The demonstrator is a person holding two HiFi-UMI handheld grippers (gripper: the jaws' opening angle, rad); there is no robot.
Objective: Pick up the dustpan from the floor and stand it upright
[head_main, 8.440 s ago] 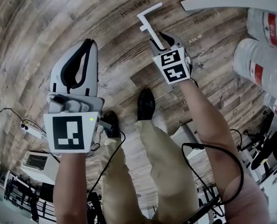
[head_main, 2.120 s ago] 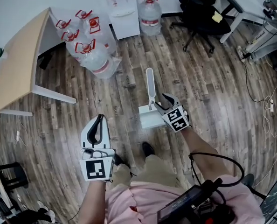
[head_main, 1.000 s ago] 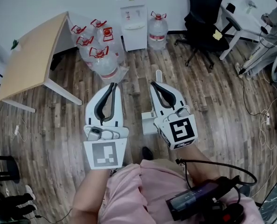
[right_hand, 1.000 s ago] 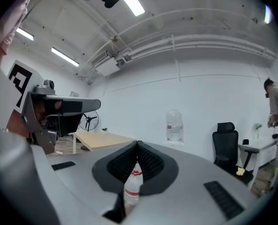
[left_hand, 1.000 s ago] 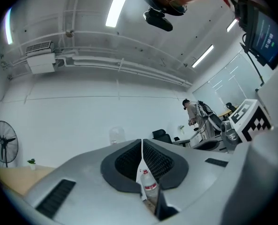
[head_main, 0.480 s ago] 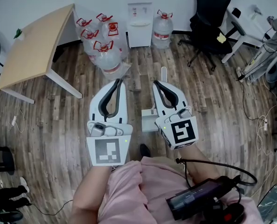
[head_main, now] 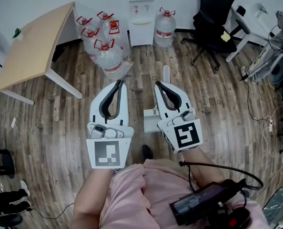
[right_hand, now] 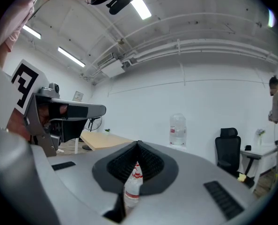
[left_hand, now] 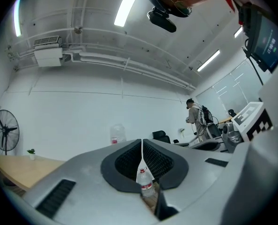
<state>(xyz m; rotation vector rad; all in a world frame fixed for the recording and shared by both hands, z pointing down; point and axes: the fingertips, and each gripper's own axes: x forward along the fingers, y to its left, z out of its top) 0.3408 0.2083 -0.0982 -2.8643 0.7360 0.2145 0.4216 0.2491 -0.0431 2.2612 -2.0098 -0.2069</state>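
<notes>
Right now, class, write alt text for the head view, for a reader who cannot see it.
The left gripper and right gripper, both shut and empty, are held side by side above a wooden floor. A white dustpan stands between them, handle up, water jugs beyond.

Probably office: water cooler (head_main: 140, 15), swivel chair (head_main: 213, 25)

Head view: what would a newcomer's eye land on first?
The two grippers raised side by side mid-frame: left gripper and right gripper, each with fingers together and nothing in them. Behind them the white dustpan stands free on the wood floor, seemingly upright, its handle poking out above the right gripper. At top left, a cluster of red-capped water bottles sits beside a tan table.
</notes>
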